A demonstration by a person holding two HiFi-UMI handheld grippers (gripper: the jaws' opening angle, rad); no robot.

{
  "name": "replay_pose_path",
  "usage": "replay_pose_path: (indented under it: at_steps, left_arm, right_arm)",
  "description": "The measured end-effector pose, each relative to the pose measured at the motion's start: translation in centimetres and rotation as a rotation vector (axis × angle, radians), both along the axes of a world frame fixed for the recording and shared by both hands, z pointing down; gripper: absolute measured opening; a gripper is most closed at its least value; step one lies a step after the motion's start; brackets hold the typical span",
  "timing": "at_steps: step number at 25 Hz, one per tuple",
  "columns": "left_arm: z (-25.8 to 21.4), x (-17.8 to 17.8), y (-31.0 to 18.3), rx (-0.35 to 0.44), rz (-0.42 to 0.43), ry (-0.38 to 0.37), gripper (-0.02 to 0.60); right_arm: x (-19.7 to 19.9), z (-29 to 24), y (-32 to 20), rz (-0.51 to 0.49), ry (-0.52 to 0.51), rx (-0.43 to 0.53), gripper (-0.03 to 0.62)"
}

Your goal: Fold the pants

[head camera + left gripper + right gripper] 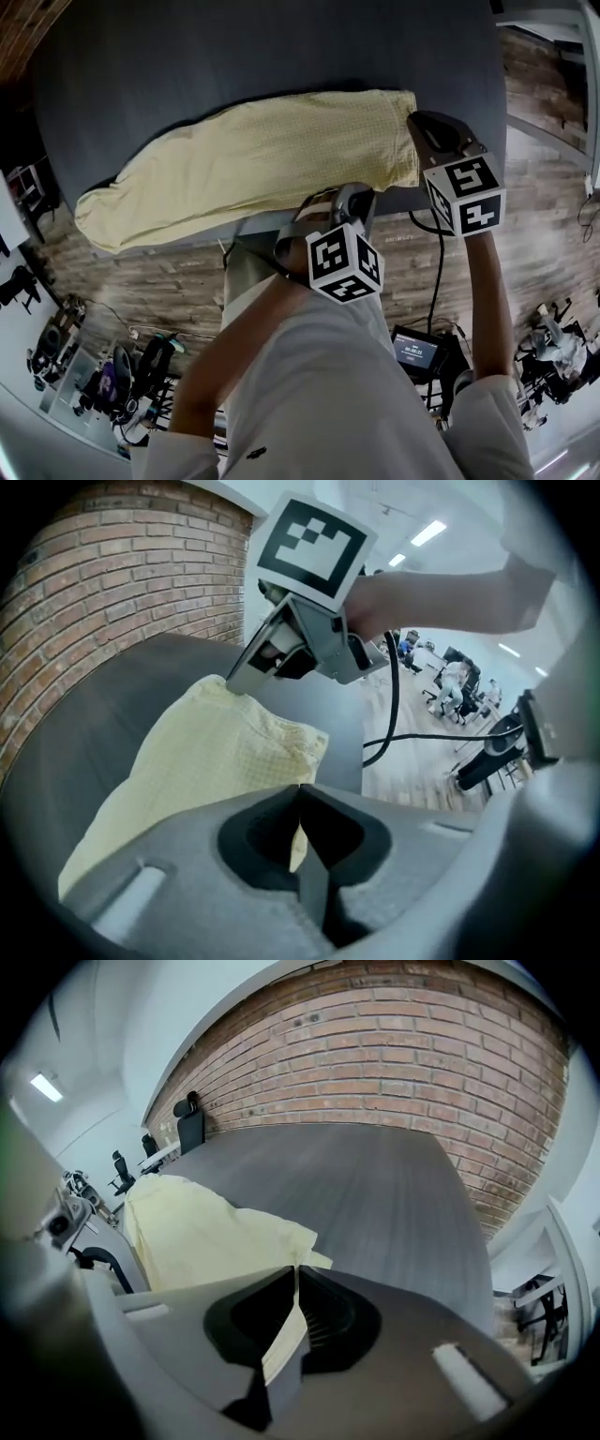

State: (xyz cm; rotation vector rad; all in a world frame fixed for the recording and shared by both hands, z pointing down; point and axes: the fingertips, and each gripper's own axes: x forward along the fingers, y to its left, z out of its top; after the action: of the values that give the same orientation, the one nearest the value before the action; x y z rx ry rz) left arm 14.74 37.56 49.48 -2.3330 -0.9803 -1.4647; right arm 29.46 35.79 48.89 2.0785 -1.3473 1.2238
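Pale yellow pants (253, 159) lie stretched across the dark grey table (187, 66), running from lower left to upper right. My left gripper (351, 191) sits at the near edge of their right end. In the left gripper view it (300, 787) is shut on a fold of the yellow cloth (216, 761). My right gripper (414, 120) is at the far right corner of the pants. In the right gripper view its jaws (296, 1269) are shut with a strip of yellow cloth (187, 1232) pinched between them. The right gripper (232, 680) also shows in the left gripper view, its tip on the pants' far corner.
The table's near edge (187, 242) runs just in front of the pants, with wooden floor (525, 253) beyond it. A black cable (437, 281) hangs down to a small screen device (415, 349). A brick wall (422, 1063) stands behind the table.
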Motion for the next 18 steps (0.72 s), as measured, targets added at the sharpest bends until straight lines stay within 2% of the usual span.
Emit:
replay_pose_path:
  at_steps: [4, 5, 7, 9, 14, 18]
  left_arm:
    - [0.8, -0.3, 1.7, -0.01, 0.011, -0.025, 0.009]
    - [1.1, -0.5, 1.9, -0.007, 0.013, -0.038, 0.014]
    - [1.0, -0.7, 2.2, -0.022, 0.006, -0.053, 0.125]
    - [0.3, -0.6, 2.3, -0.049, -0.012, -0.04, 0.172]
    - [0.2, 0.6, 2.5, -0.04, -0.044, 0.03, 0.195]
    - [1.0, 1.3, 3.6, -0.014, -0.011, 0.062, 0.206]
  right_arm:
    - [0.4, 0.8, 2.0, 0.023, -0.024, -0.048, 0.033]
    - [0.3, 1.4, 2.2, 0.027, -0.032, -0.064, 0.059]
    - [0.3, 2.0, 2.3, 0.04, -0.041, -0.078, 0.091]
    - [0.5, 1.8, 2.1, 0.067, -0.054, -0.055, 0.109]
    - [1.1, 1.3, 0.8, 0.122, -0.167, 0.044, 0.173]
    - [1.0, 2.5, 0.0, 0.08, -0.207, 0.023, 0.232]
